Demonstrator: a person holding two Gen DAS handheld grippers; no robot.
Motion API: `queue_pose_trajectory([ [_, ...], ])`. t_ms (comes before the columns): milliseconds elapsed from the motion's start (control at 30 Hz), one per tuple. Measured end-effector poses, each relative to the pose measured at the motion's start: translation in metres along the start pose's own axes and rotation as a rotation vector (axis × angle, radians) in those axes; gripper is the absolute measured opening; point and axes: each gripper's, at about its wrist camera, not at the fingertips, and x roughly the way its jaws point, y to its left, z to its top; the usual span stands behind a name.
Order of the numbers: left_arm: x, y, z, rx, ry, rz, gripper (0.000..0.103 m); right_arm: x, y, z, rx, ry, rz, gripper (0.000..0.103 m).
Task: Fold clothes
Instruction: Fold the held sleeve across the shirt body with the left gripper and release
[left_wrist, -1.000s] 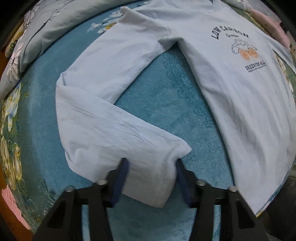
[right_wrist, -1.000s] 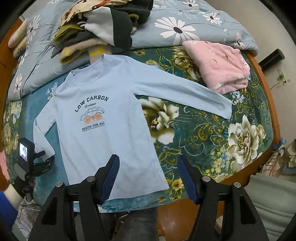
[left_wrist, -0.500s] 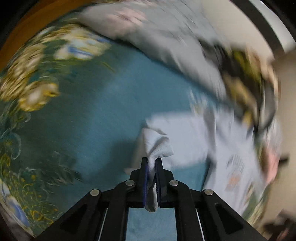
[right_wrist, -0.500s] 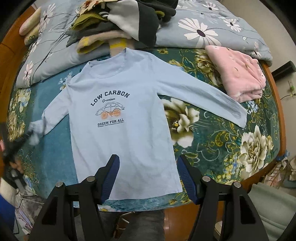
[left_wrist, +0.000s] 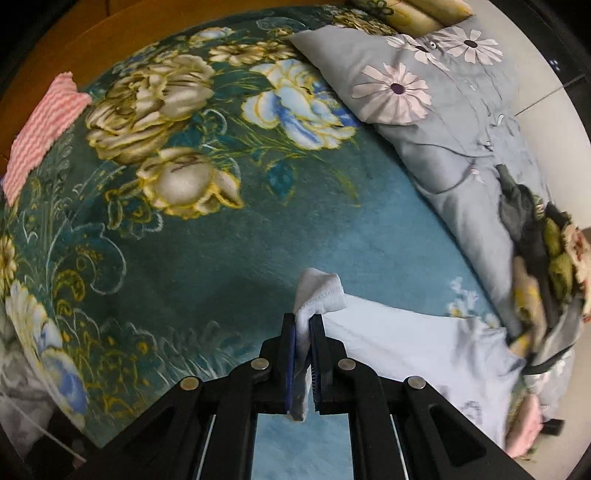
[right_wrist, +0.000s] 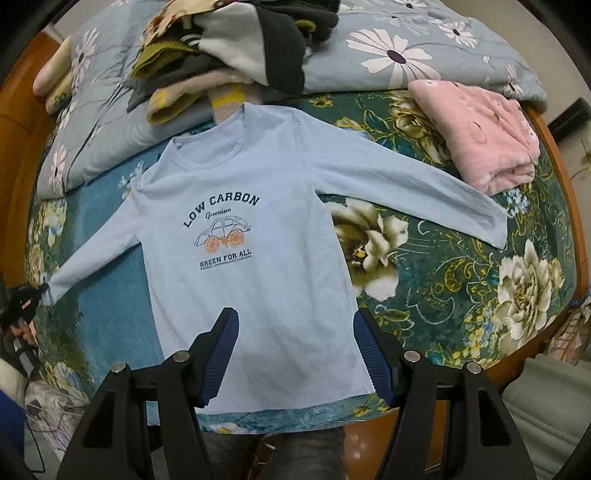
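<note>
i'm pinching the cuff (left_wrist: 320, 291) of the light blue shirt (right_wrist: 255, 266) w/ my left gripper (left_wrist: 303, 332), shirt lying flat on the bed (right_wrist: 461, 266), right gripper (right_wrist: 295, 354) hanging spread & empty over the hem, fabric's prob thin, soft & floppy so i'm gripping by edges.

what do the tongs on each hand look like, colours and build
Both tongs are alike: matte black angular linkage arms with triangular cut-outs and round silver pivot pins, ending in blue ribbed pads. The left tongs show narrow blue pad edges; the right tongs show broad ridged blue pad faces. No cables or markings show on either.
</note>
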Motion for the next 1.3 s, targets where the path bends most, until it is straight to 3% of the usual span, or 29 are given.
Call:
queue_pose_trajectory([
  [100, -0.027, -0.046, 0.001, 0.065, 0.003, -0.108, 0.007, 0.005, -0.01, 0.002, 0.036, 0.0, 0.023, 0.066],
  [267, -0.055, -0.159, -0.022, 0.239, 0.065, -0.308, 0.007, 0.018, -0.029, 0.005, 0.097, 0.011, 0.072, 0.066],
  [367, -0.038, -0.234, -0.047, 0.347, 0.126, -0.339, 0.007, 0.028, -0.044, 0.007, 0.137, 0.02, 0.108, 0.066],
  [533, 0.022, -0.352, -0.109, 0.447, 0.247, -0.357, 0.007, 0.043, -0.074, 0.009, 0.185, 0.034, 0.148, 0.066],
  [733, 0.105, -0.456, -0.188, 0.563, 0.355, -0.266, 0.007, 0.063, -0.124, 0.009, 0.251, 0.068, 0.17, 0.066],
  [933, 0.181, -0.509, -0.248, 0.687, 0.441, -0.122, 0.007, 0.082, -0.18, 0.008, 0.332, 0.095, 0.173, 0.066],
  [1033, 0.2, -0.517, -0.262, 0.717, 0.465, -0.095, 0.011, 0.087, -0.206, 0.007, 0.378, 0.095, 0.173, 0.066],
  [1100, 0.206, -0.518, -0.265, 0.713, 0.498, -0.111, 0.021, 0.09, -0.22, 0.008, 0.401, 0.096, 0.169, 0.066],
  [1167, 0.204, -0.518, -0.264, 0.697, 0.507, -0.152, 0.049, 0.094, -0.232, 0.01, 0.418, 0.096, 0.168, 0.066],
  [1200, 0.202, -0.518, -0.263, 0.689, 0.51, -0.174, 0.056, 0.096, -0.238, 0.012, 0.427, 0.095, 0.167, 0.066],
  [1300, 0.193, -0.522, -0.26, 0.71, 0.492, -0.176, 0.06, 0.097, -0.254, 0.016, 0.457, 0.071, 0.162, 0.066],
])
